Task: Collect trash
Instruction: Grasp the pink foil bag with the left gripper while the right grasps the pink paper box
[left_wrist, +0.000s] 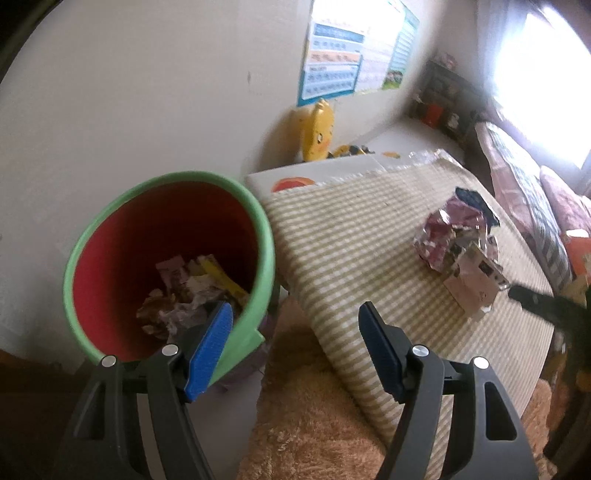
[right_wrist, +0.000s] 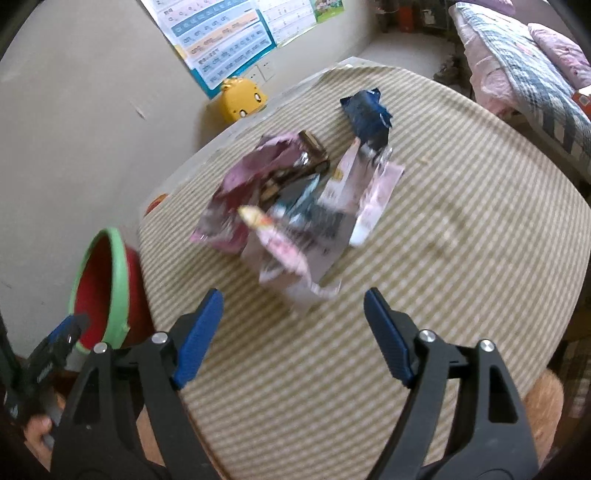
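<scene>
Partly done: scraps already fill the bin, while wrappers at twelve o'clock await the right gripper; both it and the left gripper gape empty.

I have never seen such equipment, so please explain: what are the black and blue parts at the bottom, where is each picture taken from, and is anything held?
No robot here: a person holds tongs in each hand, each carrying a camera looking along its fingers. One picture comes from the left tongs, the other from the right tongs. Both are open and hold nothing. On the striped table lies a pile of crumpled wrappers. Beside the table stands a red bin with a green rim, already containing some trash.
</scene>
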